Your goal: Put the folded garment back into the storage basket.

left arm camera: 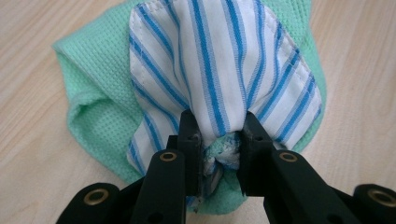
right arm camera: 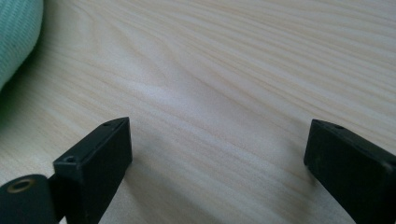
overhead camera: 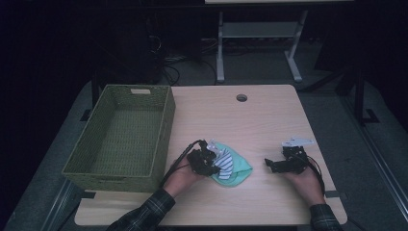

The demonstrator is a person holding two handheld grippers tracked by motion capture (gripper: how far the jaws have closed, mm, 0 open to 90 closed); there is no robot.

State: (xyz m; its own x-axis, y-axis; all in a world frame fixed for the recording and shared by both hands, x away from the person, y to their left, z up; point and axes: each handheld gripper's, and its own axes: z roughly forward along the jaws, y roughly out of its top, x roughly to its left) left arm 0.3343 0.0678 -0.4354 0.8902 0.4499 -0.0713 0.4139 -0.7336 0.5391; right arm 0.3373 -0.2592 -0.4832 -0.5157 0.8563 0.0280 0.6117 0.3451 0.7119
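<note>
Woven green basket (overhead camera: 120, 137) sits empty, well left of both grippers. Mint-green cloth (left arm camera: 93, 107) lies under the striped cloth (left arm camera: 224, 70). Left gripper (left arm camera: 220, 140) pinches a bunched fold of striped cloth. Right gripper (right arm camera: 217, 154) gapes wide over bare table (right arm camera: 233, 70), holding nothing.

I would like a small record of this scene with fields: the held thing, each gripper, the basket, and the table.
held thing: striped cloth, white with blue stripes, bunched between the jaws of the left gripper
under it: green cloth, lying on the table
left gripper: shut on the striped cloth
right gripper: open, nothing between its jaws, above bare wood to the right of the cloths
basket: green woven, at the table's left, nothing visible inside
table: light wood, round hole near the far edge
</note>
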